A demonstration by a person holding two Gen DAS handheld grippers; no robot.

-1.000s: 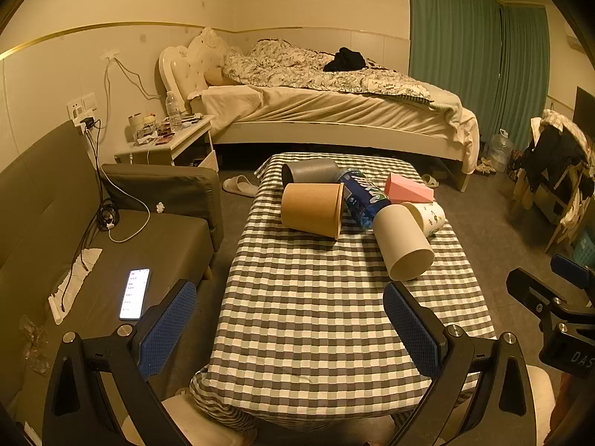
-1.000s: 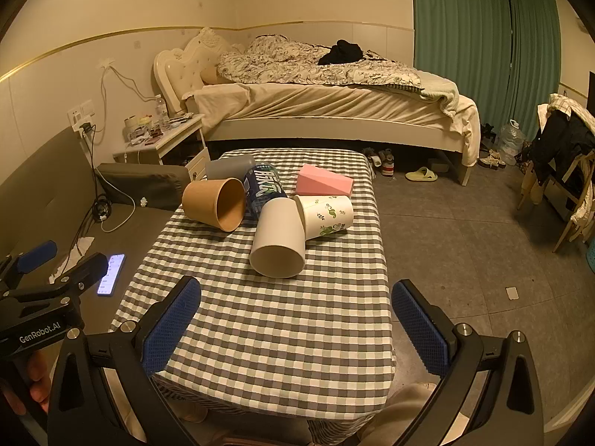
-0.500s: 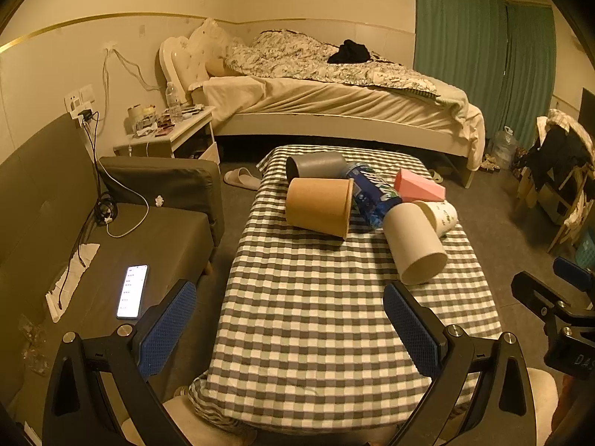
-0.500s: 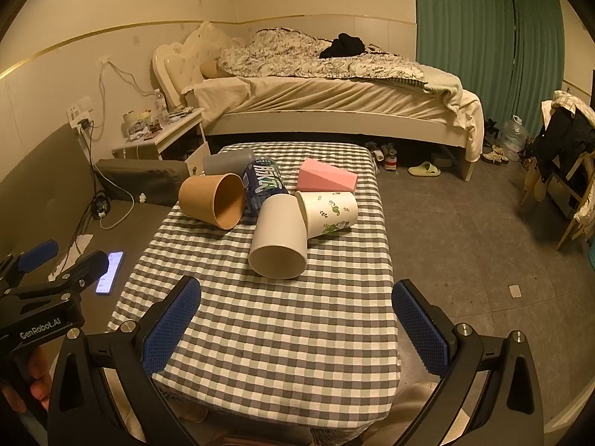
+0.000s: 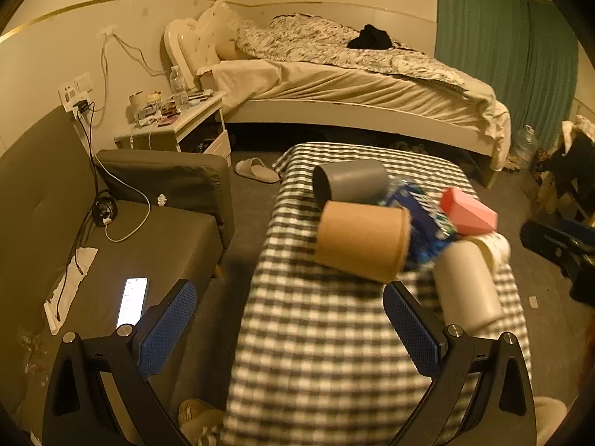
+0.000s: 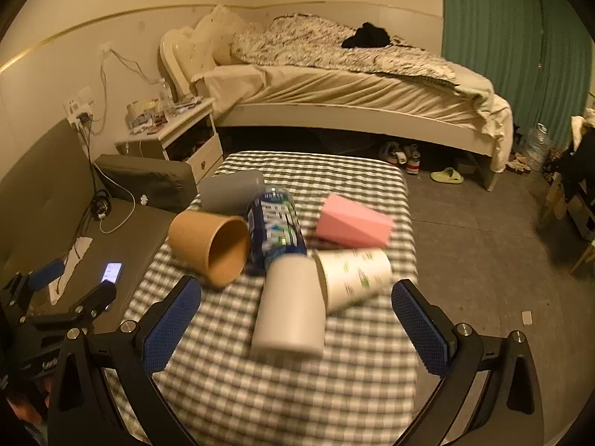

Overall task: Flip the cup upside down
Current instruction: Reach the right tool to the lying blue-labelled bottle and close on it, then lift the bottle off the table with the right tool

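Several cups lie on their sides on a checkered table. A brown paper cup lies with its mouth toward the right wrist camera. A plain white cup sits nearest, beside a leaf-printed white cup, a grey cup, a blue labelled bottle and a pink cup. My left gripper stands open before the brown cup. My right gripper is open around the plain white cup's near end, without touching it.
A dark sofa with a lit phone and cables lies left of the table. A nightstand and a bed stand behind. Shoes and a slipper lie on the floor at right.
Both grippers have moved forward toward the cups, which now look larger. The left view has shifted so the brown cup sits just ahead of its fingers. Both stay open.
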